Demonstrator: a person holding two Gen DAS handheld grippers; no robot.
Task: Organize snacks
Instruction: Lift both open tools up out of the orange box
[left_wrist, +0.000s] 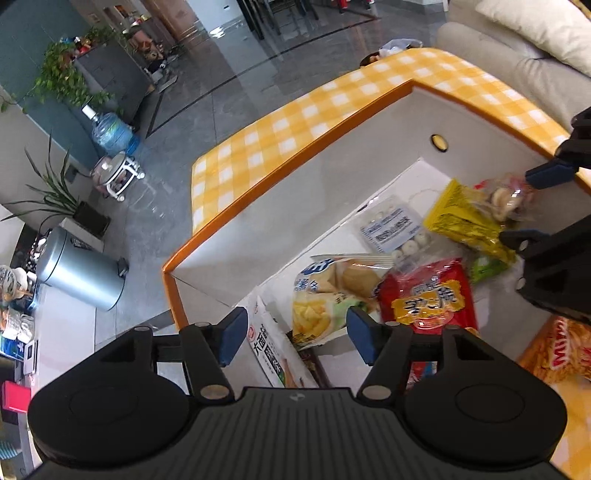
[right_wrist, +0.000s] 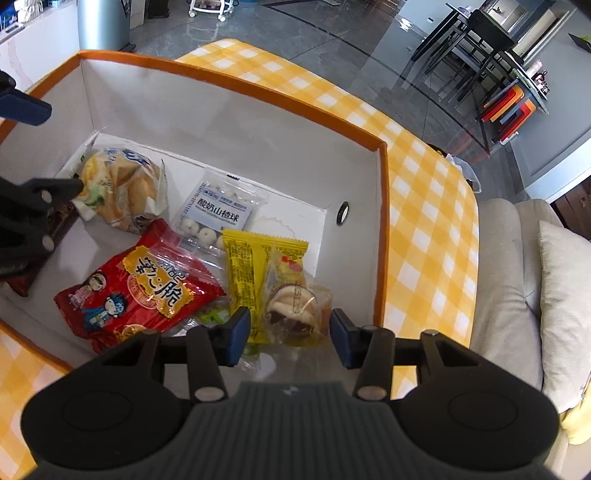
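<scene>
An orange-rimmed white box (left_wrist: 332, 177) (right_wrist: 236, 122) on a yellow checked tablecloth holds several snack packs. My left gripper (left_wrist: 293, 334) is open and empty above a pale chips bag (left_wrist: 332, 291) (right_wrist: 122, 188) at the box's near end. My right gripper (right_wrist: 290, 338) is open and empty just above a clear-wrapped pastry (right_wrist: 295, 306) (left_wrist: 506, 201) beside a yellow packet (right_wrist: 247, 273) (left_wrist: 461, 221). A red snack bag (right_wrist: 136, 288) (left_wrist: 428, 295) and a clear bag of white balls (right_wrist: 218, 210) (left_wrist: 395, 229) lie between them. The right gripper also shows in the left wrist view (left_wrist: 532, 206).
An orange snack bag (left_wrist: 565, 350) lies on the tablecloth (right_wrist: 432, 206) outside the box. A beige sofa (right_wrist: 517, 280) borders the table. A metal bin (left_wrist: 81, 273), water jug (left_wrist: 110, 133) and plants stand on the floor.
</scene>
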